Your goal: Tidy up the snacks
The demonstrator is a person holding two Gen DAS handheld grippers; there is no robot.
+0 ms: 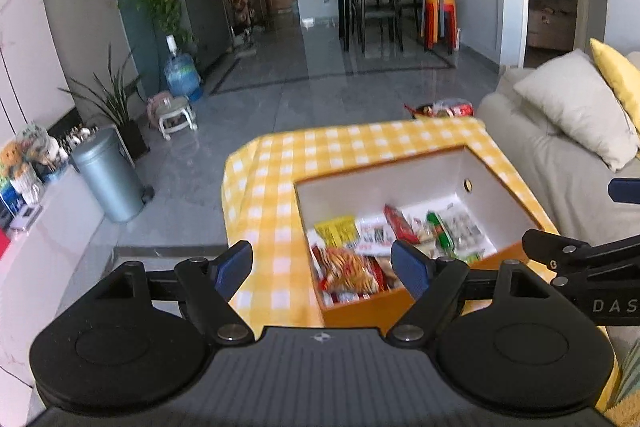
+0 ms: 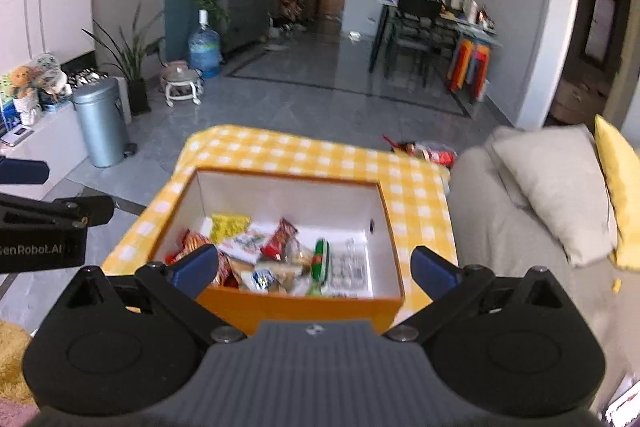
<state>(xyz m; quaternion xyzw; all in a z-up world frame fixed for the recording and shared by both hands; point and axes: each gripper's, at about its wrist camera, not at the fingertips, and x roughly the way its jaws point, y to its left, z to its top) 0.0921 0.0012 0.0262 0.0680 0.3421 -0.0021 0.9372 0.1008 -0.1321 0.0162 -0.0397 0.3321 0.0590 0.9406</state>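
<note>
An orange box with a white inside (image 1: 404, 183) (image 2: 288, 193) stands on a table with a yellow checked cloth (image 1: 288, 163) (image 2: 304, 151). Several snack packets (image 1: 352, 267) (image 2: 280, 247) lie in it: a yellow one, red ones, a green one. My left gripper (image 1: 322, 263) is open and empty, held above the box's near left corner. My right gripper (image 2: 316, 269) is open and empty above the box's near wall. More snack packets (image 1: 444, 109) (image 2: 428, 151) lie past the table's far edge.
A beige sofa with a grey cushion (image 1: 572, 107) (image 2: 556, 187) and a yellow cushion stands right of the table. A grey pedal bin (image 1: 108, 179) (image 2: 100, 123), plants and a low white cabinet stand at the left. The tiled floor lies beyond.
</note>
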